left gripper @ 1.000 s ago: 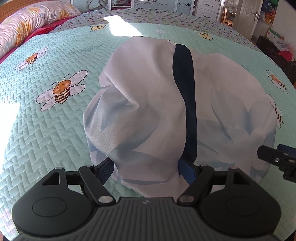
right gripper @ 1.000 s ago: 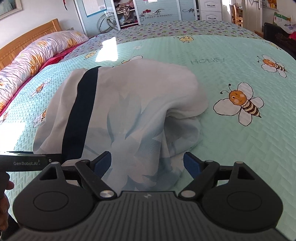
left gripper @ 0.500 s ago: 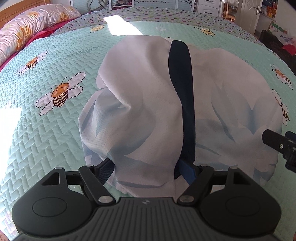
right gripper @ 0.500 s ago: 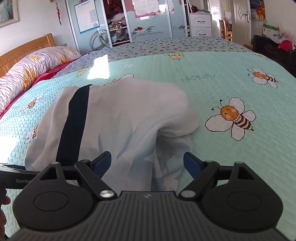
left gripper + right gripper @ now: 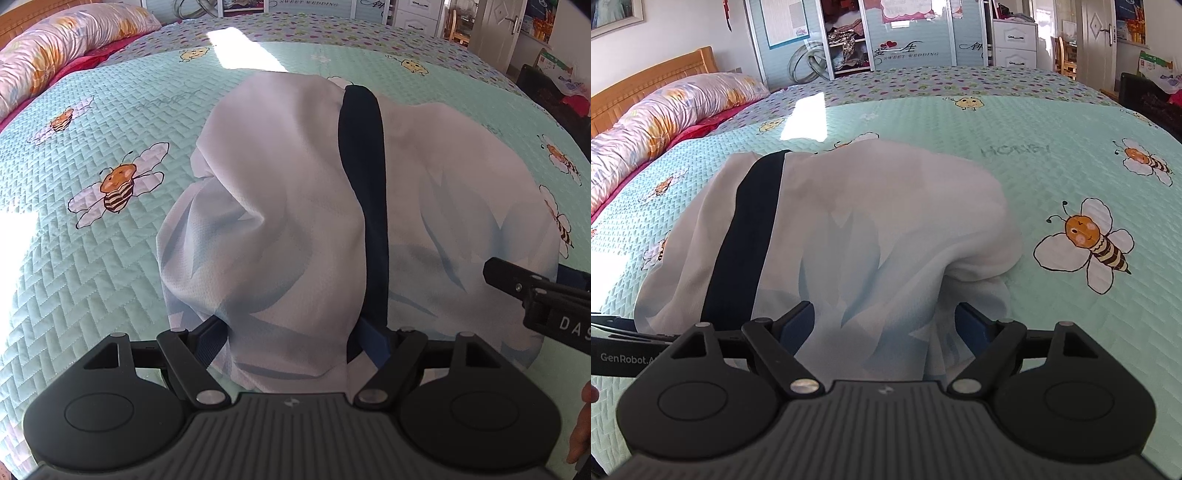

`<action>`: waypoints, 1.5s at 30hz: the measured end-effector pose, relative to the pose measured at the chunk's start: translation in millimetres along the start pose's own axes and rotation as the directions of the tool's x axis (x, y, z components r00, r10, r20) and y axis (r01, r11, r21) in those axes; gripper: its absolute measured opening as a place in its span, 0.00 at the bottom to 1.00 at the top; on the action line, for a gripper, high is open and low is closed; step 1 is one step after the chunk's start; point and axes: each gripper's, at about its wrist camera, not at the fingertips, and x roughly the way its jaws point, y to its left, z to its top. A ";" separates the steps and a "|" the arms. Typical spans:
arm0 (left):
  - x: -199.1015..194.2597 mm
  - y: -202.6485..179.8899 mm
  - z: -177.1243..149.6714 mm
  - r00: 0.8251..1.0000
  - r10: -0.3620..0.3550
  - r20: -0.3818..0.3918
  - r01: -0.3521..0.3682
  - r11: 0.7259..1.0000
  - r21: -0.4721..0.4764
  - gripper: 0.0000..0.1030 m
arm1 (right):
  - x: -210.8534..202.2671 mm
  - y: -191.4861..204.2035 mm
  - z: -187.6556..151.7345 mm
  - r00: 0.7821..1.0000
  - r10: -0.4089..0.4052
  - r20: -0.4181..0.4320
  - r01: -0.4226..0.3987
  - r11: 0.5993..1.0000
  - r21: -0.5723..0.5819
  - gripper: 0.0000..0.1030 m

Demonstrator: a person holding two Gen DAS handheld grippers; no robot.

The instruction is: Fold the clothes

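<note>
1. While the white garment [image 5: 295, 206] is lying bunched on the mint bee-print bedspread [image 5: 92, 258], its near hem is draping down between the fingers of both grippers.
2. The left gripper [image 5: 291, 336] is standing wide, with its blue pads [image 5: 373, 336] partly hidden behind the cloth; I cannot tell whether they are pressing on it.
3. The right gripper [image 5: 886, 325] is closing, its jaws still wide, with a fold of the pale blue-patterned fabric hanging between its pads [image 5: 971, 325] and a gap showing on the right side.
4. A dark navy stripe [image 5: 746, 240] is running down the garment, ending just beside the left gripper's right finger in the left wrist view.
5. The right gripper is showing at the right edge of the left wrist view, touching the garment's edge.
6. A floral pillow [image 5: 665, 110] is lying along the wooden headboard [image 5: 646, 77], well apart from the garment.
</note>
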 end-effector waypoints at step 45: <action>-29.4 -17.6 3.7 0.998 0.005 0.055 -0.008 0.998 0.058 0.77 | -65.0 -52.2 29.4 0.968 -0.120 0.220 0.112 0.993 0.050 0.03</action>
